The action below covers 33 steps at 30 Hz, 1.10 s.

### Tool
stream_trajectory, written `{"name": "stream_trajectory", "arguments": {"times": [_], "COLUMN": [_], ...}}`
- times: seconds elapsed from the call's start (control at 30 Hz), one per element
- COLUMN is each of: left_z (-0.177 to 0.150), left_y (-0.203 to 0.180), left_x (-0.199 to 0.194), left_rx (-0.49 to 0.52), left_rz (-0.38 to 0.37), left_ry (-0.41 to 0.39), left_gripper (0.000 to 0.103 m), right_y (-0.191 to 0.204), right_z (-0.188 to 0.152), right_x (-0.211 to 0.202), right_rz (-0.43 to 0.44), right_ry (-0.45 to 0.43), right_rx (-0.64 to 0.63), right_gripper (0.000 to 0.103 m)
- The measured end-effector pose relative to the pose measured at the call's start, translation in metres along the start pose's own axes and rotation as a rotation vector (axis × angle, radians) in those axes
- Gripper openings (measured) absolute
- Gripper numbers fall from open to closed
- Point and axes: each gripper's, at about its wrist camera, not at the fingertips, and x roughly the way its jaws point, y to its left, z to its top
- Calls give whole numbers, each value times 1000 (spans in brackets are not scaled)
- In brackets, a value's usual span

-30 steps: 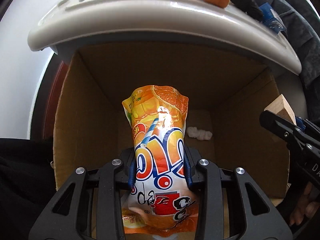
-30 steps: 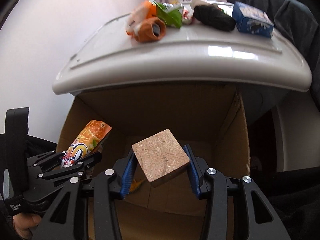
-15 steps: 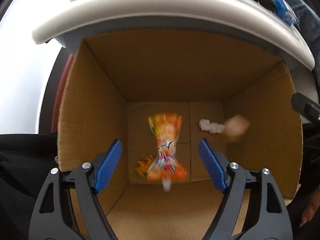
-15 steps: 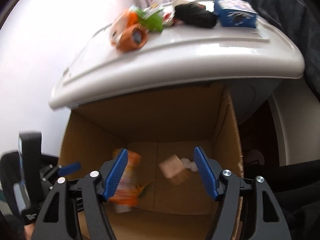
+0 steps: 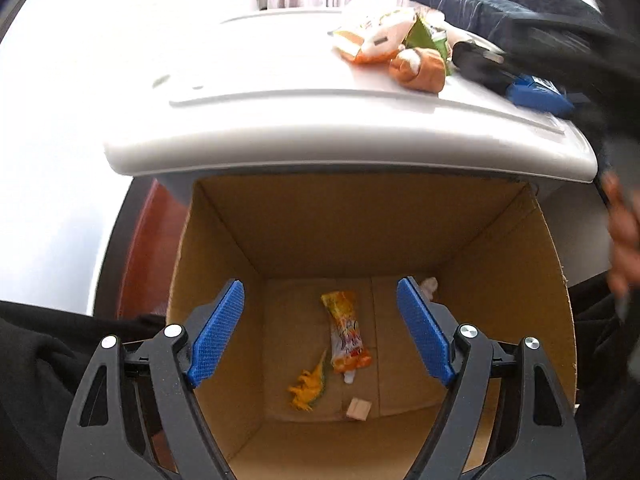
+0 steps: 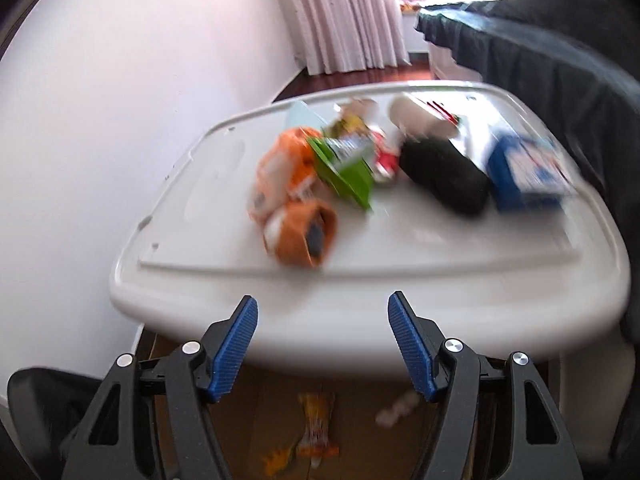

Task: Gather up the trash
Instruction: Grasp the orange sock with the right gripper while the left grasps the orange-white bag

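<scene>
My left gripper [image 5: 320,334] is open and empty above an open cardboard box [image 5: 520,280]. On the box floor lie the orange juice pouch [image 5: 345,332], a small wooden block [image 5: 359,409], an orange toy dinosaur [image 5: 308,386] and a white crumpled scrap [image 5: 429,283]. My right gripper [image 6: 323,350] is open and empty, raised toward the white table [image 6: 400,248]. On the table lie an orange roll [image 6: 300,232], a green wrapper [image 6: 346,172], a black item [image 6: 444,176] and a blue carton [image 6: 528,172], all blurred.
The box stands under the front edge of the white table [image 5: 280,120]. A dark cloth-covered piece of furniture [image 6: 540,64] rises at the right, a white wall [image 6: 100,100] at the left. A curtain [image 6: 348,16] hangs behind.
Both grippers opened and let go: the juice pouch and the wooden block fell into the box. Both grippers then lifted, the right one up to the table top.
</scene>
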Motion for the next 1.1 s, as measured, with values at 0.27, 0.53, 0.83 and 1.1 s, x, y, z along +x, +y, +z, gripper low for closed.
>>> {"name": "stream_trajectory", "arguments": {"times": [0.27,0.53,0.83,1.1], "left_z": [-10,-16,-16,-8], "left_y": [17,32,28,22], "left_x": [12,6,4,-6], "left_rx": [-37,-77,-66,-39], "left_rz": [-8,-15,-9,1], "left_ry": [3,11,-8,-51], "left_gripper": [77,77,77,77], "right_y": [15,41,20,-25], "right_z": [24,26,21,15], "right_x": [46,78,70,30], "right_rz": [-13,-84,-89,-35], "right_ry": [5,14,-12,-12], "right_rx": [-30,-76,-69,47], "right_gripper": [67,65,30,28]}}
